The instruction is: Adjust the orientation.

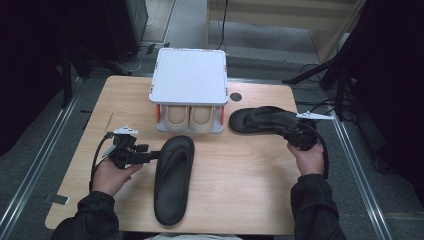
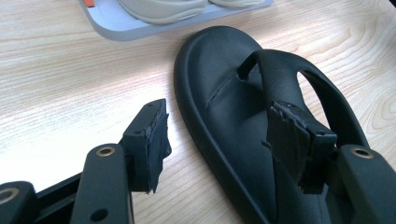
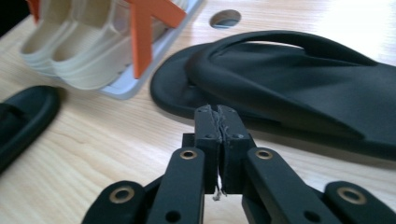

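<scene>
the left gripper (image 2: 215,140) stood with its jaws wide, one worn pad over the matte black, smooth-moulded near sandal (image 1: 173,179), which lay lengthwise at the middle of the pale woodgrain table (image 1: 240,190). the right gripper (image 3: 221,122) had its jaws pressed together on nothing, just short of the far sandal (image 1: 260,120), lying crosswise beside the grey rack (image 1: 189,75) holding rounded beige shoes (image 1: 191,116).

overhead light, dim dark surroundings — glare whitens the table (image 2: 42,154) (gripper views) — near jaws slightly soft.
</scene>
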Tool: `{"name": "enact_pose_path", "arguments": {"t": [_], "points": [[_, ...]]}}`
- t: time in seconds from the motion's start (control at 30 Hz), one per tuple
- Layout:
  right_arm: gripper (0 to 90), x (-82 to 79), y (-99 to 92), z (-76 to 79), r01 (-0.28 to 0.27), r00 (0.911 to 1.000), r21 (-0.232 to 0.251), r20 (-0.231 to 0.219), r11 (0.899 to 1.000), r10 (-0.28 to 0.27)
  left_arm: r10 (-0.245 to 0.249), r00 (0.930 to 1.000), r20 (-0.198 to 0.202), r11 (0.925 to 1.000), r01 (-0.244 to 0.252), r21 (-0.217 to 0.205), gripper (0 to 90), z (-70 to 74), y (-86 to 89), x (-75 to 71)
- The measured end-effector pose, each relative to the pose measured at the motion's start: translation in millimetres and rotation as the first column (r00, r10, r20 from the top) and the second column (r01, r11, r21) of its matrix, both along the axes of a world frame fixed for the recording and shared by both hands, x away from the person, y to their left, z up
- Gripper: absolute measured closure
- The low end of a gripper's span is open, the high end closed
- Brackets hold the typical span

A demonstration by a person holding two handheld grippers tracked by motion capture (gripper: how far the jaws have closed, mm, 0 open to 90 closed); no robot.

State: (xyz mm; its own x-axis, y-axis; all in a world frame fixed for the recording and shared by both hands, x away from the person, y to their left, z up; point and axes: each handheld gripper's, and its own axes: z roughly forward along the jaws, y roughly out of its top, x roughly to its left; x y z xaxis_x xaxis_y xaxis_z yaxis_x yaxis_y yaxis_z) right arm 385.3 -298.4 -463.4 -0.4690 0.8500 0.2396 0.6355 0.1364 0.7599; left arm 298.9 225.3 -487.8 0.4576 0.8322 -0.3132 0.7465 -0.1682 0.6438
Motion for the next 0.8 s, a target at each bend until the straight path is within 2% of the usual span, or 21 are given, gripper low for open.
{"name": "enact_pose_path", "arguments": {"t": [0.47,0.6,0.8], "points": [[90.0,36.7,-28.5,-12.9,0.076,0.9966,0.013,-0.031,0.997,-0.076,0.016,0.9999,0.002,0.9999,-0.016,-0.003,37.6,-1.1,3.5,-4.9],[90.0,46.6,-34.8,-17.2,0.093,0.9949,0.001,-0.038,0.996,-0.093,0.024,0.9997,0.001,0.9997,-0.024,0.000,37.6,-1.6,6.0,-7.9],[90.0,60.7,-43.2,-24.0,0.126,0.9893,0.015,-0.076,0.992,-0.124,0.037,0.9993,0.002,0.9993,-0.037,0.007,37.5,-1.8,9.4,-13.1]]}}
